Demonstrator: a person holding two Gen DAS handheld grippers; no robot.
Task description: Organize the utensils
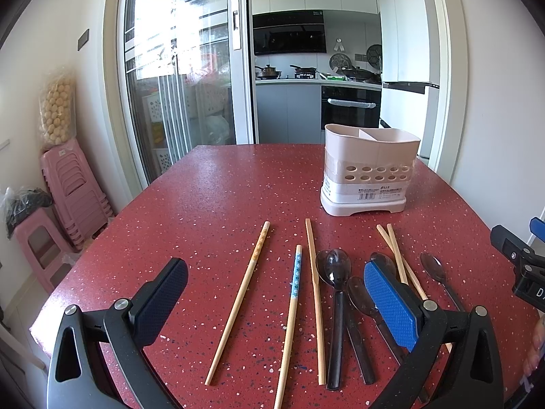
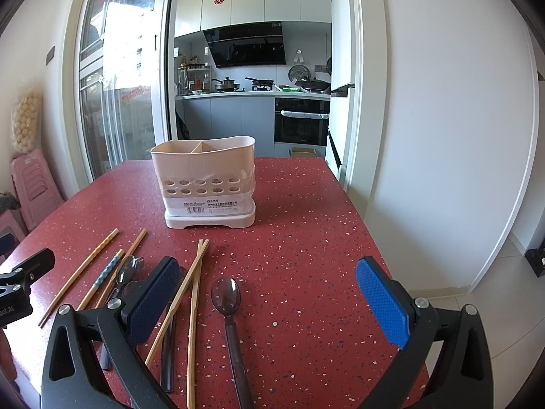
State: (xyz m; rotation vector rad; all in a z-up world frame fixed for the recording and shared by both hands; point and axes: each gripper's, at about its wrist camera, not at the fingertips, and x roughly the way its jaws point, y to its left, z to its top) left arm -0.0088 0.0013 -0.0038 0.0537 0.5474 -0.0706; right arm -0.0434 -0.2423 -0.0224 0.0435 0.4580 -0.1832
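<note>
Both tools spread apart, empty: left tool [image 1: 276,293], right tool [image 2: 269,293]; holder [image 2: 204,184] stands unfilled. Risk: spoons [image 1: 332,269] overlap chopsticks [image 1: 402,266] on counter [image 2: 299,238]; one pinch may drag neighbours.

Left hand-held gripper [image 1: 276,289] hovered wide open over the red speckled table [image 1: 204,204], holding nothing. Chopsticks [image 1: 238,303] and dark spoons [image 1: 335,306] lay side by side below it. Pink utensil holder [image 1: 368,173] stood upright farther back. Right hand-held gripper [image 1: 521,259] poked in at right edge.
</note>
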